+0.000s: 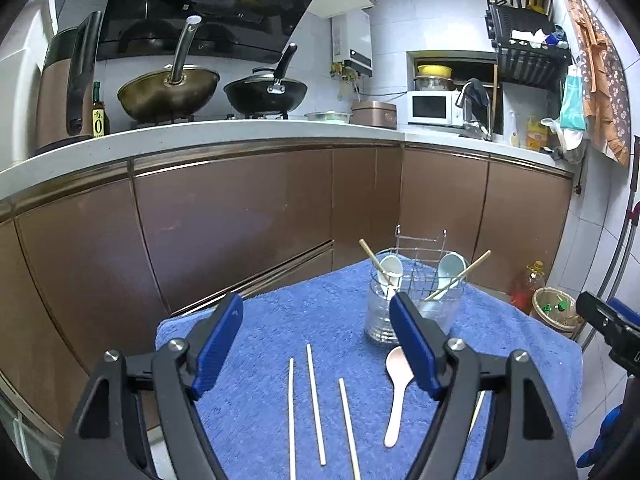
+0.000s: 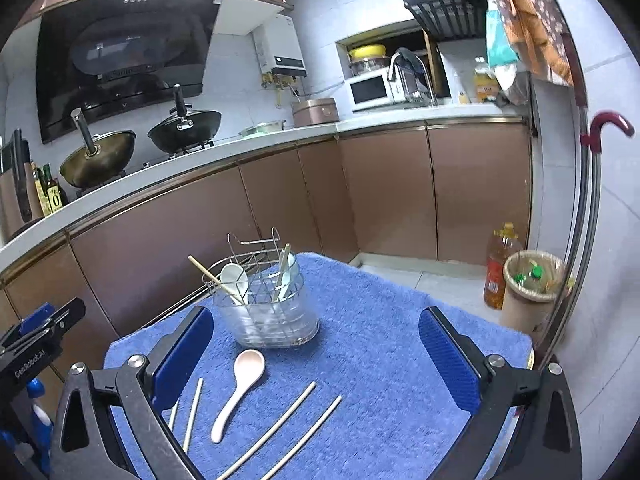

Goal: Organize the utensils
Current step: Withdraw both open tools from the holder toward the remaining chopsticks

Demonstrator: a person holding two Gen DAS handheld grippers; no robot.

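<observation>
My left tool (image 1: 316,344) hangs wide open above three chopsticks (image 1: 316,404) and a pink spoon (image 1: 396,396) on the blue towel (image 1: 280,320); the caddy (image 1: 416,296) stands beyond.

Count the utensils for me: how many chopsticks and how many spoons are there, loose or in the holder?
Chopsticks: 6 (4 loose on the towel, 2 in the holder)
Spoons: 3 (1 pink on the towel, 2 pale in the holder)
Total: 9
</observation>
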